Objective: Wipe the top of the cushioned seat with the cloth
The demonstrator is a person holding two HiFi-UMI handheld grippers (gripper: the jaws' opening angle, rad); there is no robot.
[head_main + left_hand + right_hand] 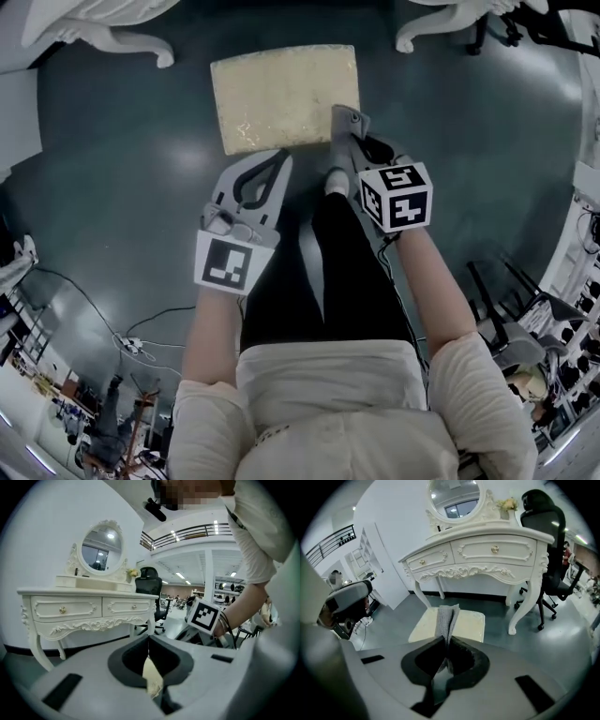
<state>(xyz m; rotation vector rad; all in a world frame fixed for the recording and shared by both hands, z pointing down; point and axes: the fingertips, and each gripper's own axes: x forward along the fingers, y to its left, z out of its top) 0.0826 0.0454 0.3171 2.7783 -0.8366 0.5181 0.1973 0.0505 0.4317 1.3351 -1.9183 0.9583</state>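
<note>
My right gripper (446, 643) pinches the grey cloth (446, 617) tight, the cream cushioned seat (471, 623) just beyond. My left gripper (148, 641) has its jaws pressed together, empty.

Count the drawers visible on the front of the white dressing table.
2. In the right gripper view, one drawer is at the left of the dressing table front, the other at the right, side by side under its top. Other sides are hidden.

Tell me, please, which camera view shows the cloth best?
The right gripper view: the grey cloth stands between the right gripper's shut jaws, with the seat behind it. The head view shows only a small grey bit at that gripper's tip, hard to make out. The left gripper view shows none of it.
</note>
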